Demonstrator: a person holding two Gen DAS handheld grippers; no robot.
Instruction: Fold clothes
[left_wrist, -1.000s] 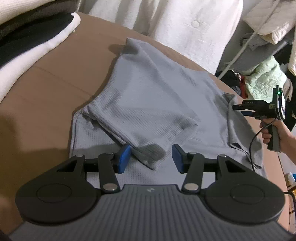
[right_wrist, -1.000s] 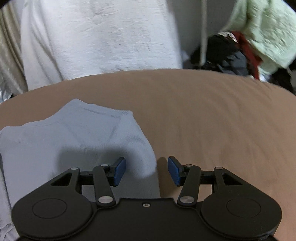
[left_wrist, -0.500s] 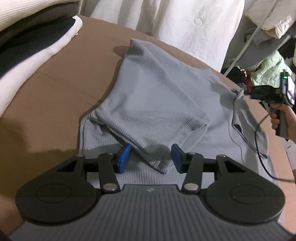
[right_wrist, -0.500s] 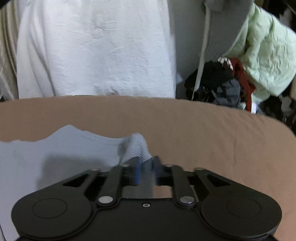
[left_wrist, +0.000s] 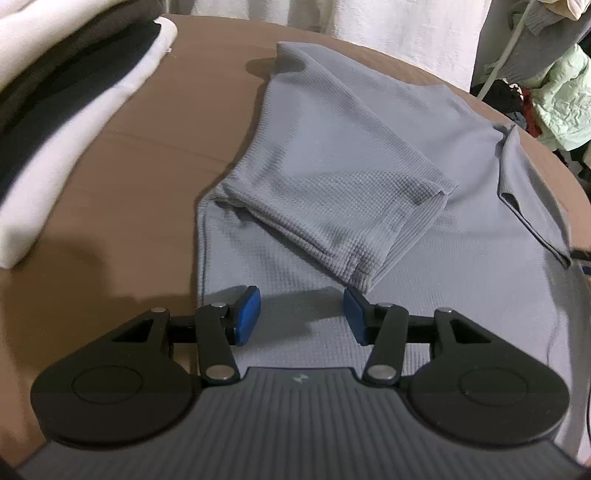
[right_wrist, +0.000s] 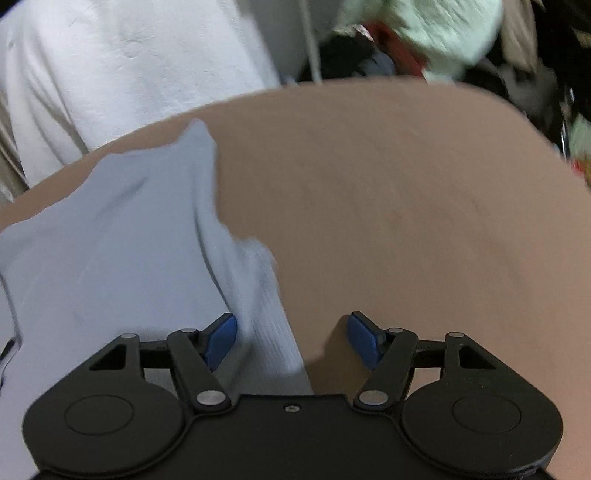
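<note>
A grey waffle-knit shirt (left_wrist: 351, 155) lies spread on the brown surface (left_wrist: 129, 166). Its left sleeve (left_wrist: 332, 221) is folded across the body, cuff toward me, and the right sleeve (left_wrist: 524, 192) lies turned in along the right side. My left gripper (left_wrist: 301, 314) hovers open just above the shirt's lower part, short of the cuff, with nothing between its blue pads. In the blurred right wrist view, the right gripper (right_wrist: 291, 336) has its jaws opening over the edge of the shirt (right_wrist: 110, 258). The fabric lies beneath the left pad, not pinched.
A stack of folded white and dark clothes (left_wrist: 55, 92) sits at the left on the surface. White fabric (left_wrist: 388, 33) hangs behind the far edge. A heap of green and dark garments (left_wrist: 554, 92) is off to the right, beyond the edge.
The right gripper, pinched on the shirt's edge half a second ago, has let go and spread its jaws while sliding sideways. The right hand has left the left wrist view.
</note>
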